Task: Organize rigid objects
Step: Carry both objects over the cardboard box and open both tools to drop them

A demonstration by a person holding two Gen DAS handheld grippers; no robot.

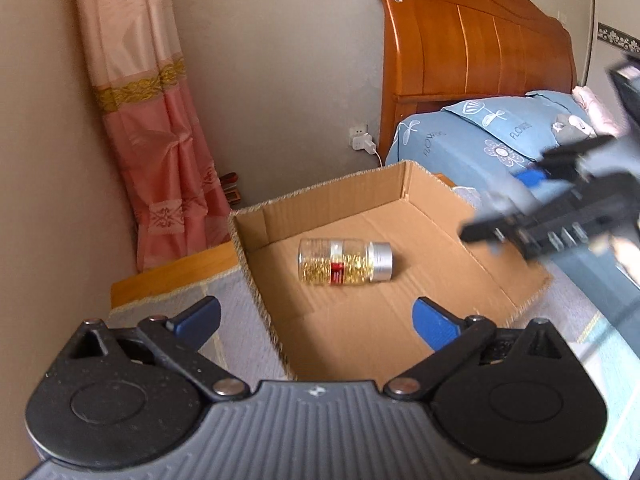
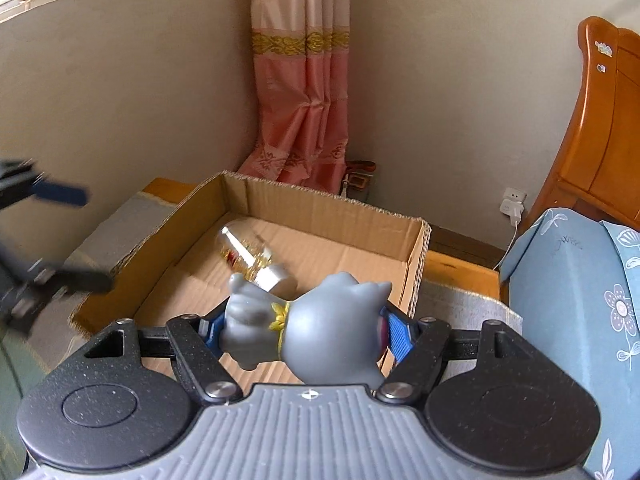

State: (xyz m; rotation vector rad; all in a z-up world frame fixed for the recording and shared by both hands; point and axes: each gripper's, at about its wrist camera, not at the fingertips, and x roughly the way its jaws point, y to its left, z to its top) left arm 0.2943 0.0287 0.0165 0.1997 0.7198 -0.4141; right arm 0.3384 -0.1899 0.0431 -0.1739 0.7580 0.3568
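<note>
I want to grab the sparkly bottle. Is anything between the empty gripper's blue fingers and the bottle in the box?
No. In the left wrist view only bare cardboard box floor lies between the open left gripper and the bottle.

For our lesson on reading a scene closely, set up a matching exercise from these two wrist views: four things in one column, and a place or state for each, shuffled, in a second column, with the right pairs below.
Things
1. bottle
2. grey figurine
3. left tongs
4. cardboard box

Places or states
A. clamped between blue pads
B. open-topped, beside the bed
C. lying on its side on the box floor
D. wide open, holding nothing

Pairs: 1-C, 2-A, 3-D, 4-B. The figurine sits in the right tongs.
</note>
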